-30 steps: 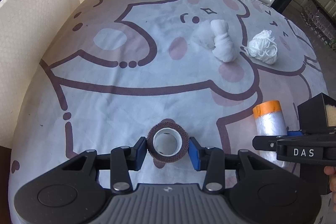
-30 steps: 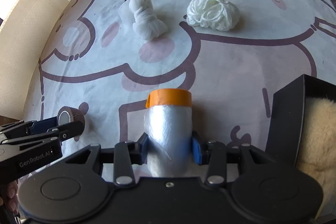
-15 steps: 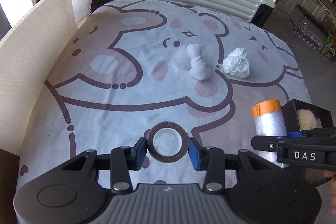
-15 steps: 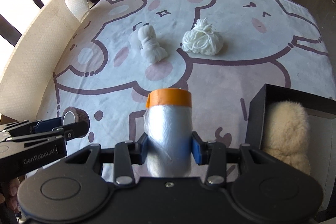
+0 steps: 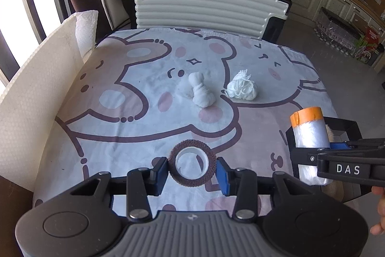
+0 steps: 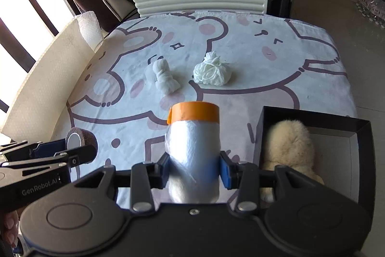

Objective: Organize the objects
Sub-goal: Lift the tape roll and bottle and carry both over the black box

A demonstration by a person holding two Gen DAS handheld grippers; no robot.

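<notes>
A table under a bear-print cloth (image 5: pixel 134 112), with a ribbed suitcase (image 5: pixel 207 4) behind it. The left gripper (image 5: pixel 192 168) clamps a brown tape roll (image 5: pixel 192 166) above the near edge. The right gripper (image 6: pixel 194 169) clamps a plastic film roll with an orange end (image 6: pixel 193 146), beside a black box (image 6: pixel 317 122) holding a fluffy toy (image 6: pixel 288 143). A knotted white cloth (image 5: pixel 201 93) and a white yarn ball (image 5: pixel 241 88) lie mid-table.

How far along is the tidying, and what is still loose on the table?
Done, it seems: a beige fluffy item already sits in the black box. In hand: the left tool clamps a brown tape roll; the right tool clamps an orange-capped plastic roll. Left: a knotted white cloth and a white yarn bundle lie on the bear-print cover.
</notes>
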